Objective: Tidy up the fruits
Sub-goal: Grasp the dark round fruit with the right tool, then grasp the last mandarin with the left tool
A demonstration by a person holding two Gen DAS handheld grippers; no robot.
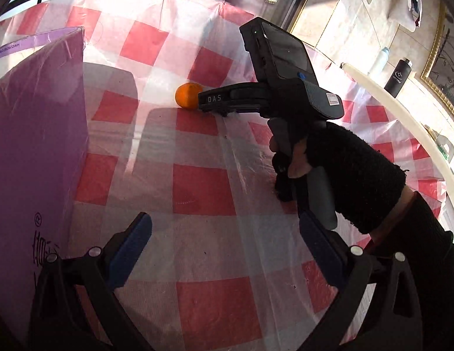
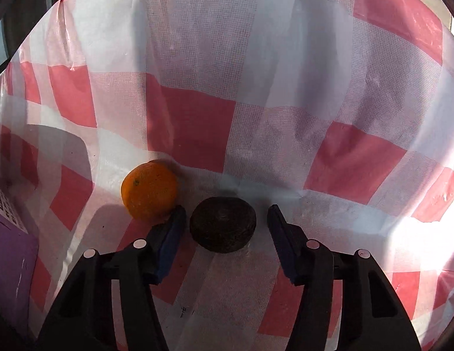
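Note:
An orange (image 2: 150, 190) lies on the red-and-white checked tablecloth; it also shows in the left wrist view (image 1: 186, 95), partly behind my right gripper's finger. A dark round fruit (image 2: 223, 224) lies just right of the orange, between my right gripper's open fingers without touching either. My right gripper (image 2: 227, 213) is open around it, low over the cloth, and its left finger (image 2: 171, 228) is close to the orange. My left gripper (image 1: 225, 228) is open and empty, above the cloth and nearer to me than the fruits.
A purple cardboard box (image 1: 36, 152) stands at the left, and its corner shows in the right wrist view (image 2: 10, 263). The round table's rim (image 1: 408, 117) curves at the right. Two bottles (image 1: 398, 77) stand on the floor beyond it.

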